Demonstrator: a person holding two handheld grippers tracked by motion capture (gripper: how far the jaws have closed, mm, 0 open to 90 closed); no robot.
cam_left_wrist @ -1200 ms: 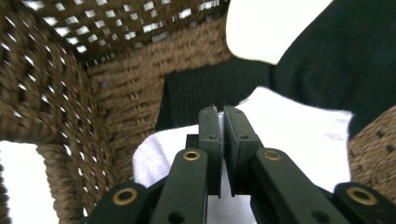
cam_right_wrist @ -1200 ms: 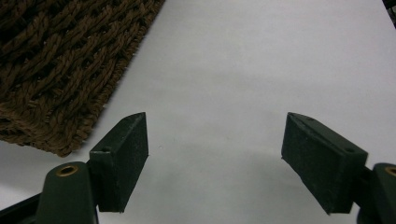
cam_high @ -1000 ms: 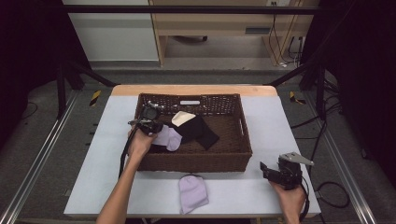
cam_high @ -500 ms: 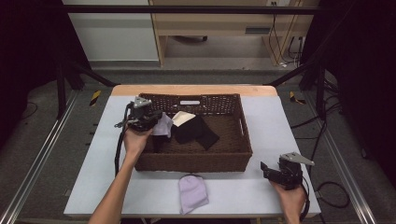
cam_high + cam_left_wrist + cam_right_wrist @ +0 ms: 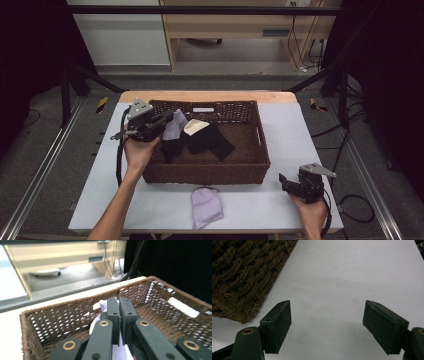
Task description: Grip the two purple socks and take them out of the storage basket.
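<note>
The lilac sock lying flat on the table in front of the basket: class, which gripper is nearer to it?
Right. The right gripper rests on the table beside the sock; the left gripper is raised over the basket beyond it.

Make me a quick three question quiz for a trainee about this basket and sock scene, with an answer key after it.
1. True or false: the left gripper is shut on the lavender sock over the wicker basket.
2. Where does the second lavender sock lie? A) in the basket B) on the table in front of the basket C) on the floor
3. How do the right gripper jaws stand?

Key: 1. True. 2. B. 3. Wide open, nothing between them, above bare table beside the basket.
</note>
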